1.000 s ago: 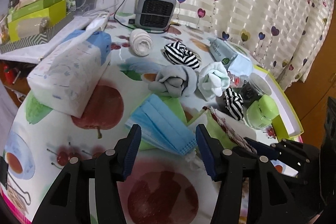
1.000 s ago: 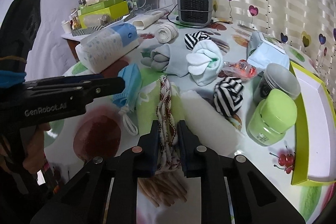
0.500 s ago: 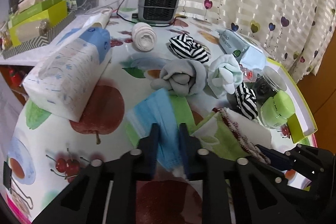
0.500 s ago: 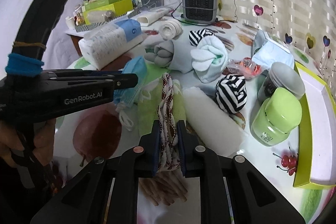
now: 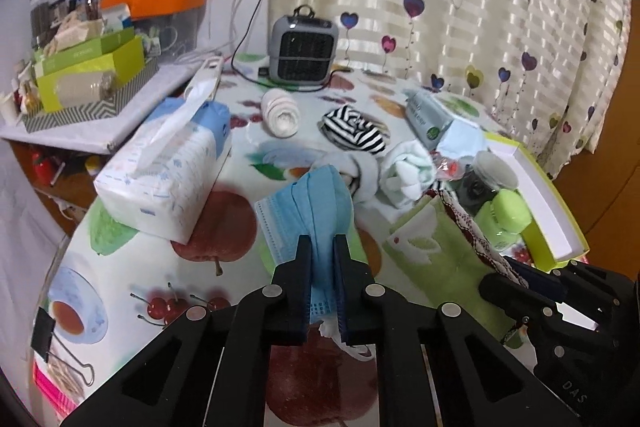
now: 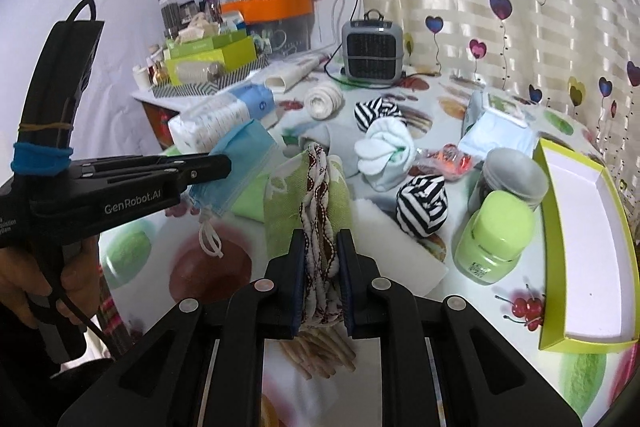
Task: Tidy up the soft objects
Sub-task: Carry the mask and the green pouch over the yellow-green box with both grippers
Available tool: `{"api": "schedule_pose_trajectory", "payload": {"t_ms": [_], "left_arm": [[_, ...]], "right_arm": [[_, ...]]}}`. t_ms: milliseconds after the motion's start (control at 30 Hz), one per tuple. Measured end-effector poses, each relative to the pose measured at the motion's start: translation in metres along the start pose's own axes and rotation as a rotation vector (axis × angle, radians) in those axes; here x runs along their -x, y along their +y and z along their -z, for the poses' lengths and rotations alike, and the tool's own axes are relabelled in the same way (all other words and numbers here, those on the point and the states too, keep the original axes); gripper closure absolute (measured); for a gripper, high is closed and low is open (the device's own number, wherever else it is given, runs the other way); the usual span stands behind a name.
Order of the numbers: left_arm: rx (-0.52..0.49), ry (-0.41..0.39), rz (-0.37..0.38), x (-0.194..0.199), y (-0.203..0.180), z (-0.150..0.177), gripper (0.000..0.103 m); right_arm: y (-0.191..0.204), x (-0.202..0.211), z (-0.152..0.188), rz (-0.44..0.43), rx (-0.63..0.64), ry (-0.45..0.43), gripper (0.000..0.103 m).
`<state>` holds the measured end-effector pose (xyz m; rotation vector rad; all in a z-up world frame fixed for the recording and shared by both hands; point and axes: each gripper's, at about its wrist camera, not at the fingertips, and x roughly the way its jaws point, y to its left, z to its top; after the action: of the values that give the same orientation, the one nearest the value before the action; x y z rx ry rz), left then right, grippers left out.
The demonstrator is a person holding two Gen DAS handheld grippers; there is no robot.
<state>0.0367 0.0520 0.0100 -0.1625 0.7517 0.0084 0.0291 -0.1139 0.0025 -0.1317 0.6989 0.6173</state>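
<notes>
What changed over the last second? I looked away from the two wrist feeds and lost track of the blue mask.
The left tool has just been closing on the blue face mask, now pinched between its pads and lifted off the tablecloth. The right tool stays shut on the green cloth's braided trim and has raised it too. The tissue pack, rolled socks and jars stayed put.

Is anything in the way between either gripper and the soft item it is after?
No. The left gripper, whose jaws have just been closing, pinches the blue face mask. The right gripper is shut on the green cloth's braided trim. Both items hang off the table.
</notes>
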Motion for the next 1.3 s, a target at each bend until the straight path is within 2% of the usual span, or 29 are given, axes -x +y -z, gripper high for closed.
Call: {"api": "schedule_pose_trajectory", "payload": {"t_ms": [267,700,967,1300], "left_arm": [[-0.032,-0.04,0.028,0.019,-0.021,-0.008,0.093],[-0.142,-0.082,0.142,0.021,-0.088,-0.028,0.093],[-0.222,-0.064,0.245,0.002,-0.146,-0.038,0.093],[-0.304,-0.012,0.335,-0.029,-0.213,-0.04,0.094]], "right_arm": [[-0.018,0.031,-0.006,0.008,-0.049,-0.085,0.088],[-0.09,0.077,-0.001,0.146,-0.203,-0.173,0.087],[-0.149,0.093,0.016,0.254,-0.324,-0.174,0.087],[-0.206,0.091,0.039,0.327,-0.44,-0.136,0.087]]}}
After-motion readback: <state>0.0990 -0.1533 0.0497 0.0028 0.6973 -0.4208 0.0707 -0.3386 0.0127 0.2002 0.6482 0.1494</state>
